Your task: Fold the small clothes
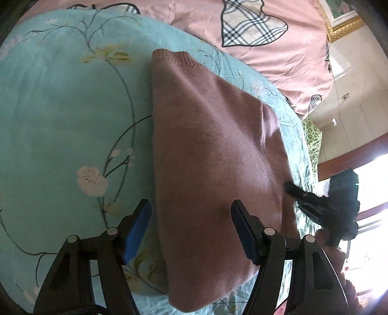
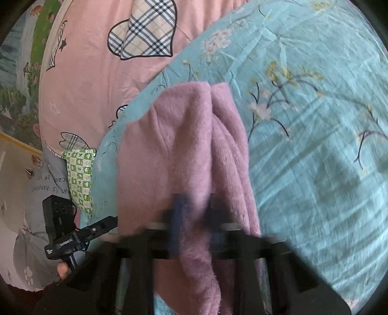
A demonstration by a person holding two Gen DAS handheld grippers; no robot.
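Observation:
A small pink knitted sweater (image 1: 213,150) lies folded lengthwise on the teal floral bedspread (image 1: 60,116). My left gripper (image 1: 191,218) is open, its blue-padded jaws straddling the sweater's near edge, just above the fabric. The right gripper shows in the left wrist view (image 1: 298,193) at the sweater's right edge. In the right wrist view the sweater (image 2: 184,150) runs away from me, bunched into folds. My right gripper (image 2: 194,218) is blurred by motion and its jaws pinch a fold of the sweater. The left gripper (image 2: 97,230) shows at the lower left there.
A pink quilt with plaid heart patches (image 1: 254,26) lies beyond the bedspread (image 2: 315,145). A green checked cloth (image 2: 80,179) hangs at the bed's edge. A gold-framed picture (image 1: 339,19) hangs on the wall. Bright window light comes from the right.

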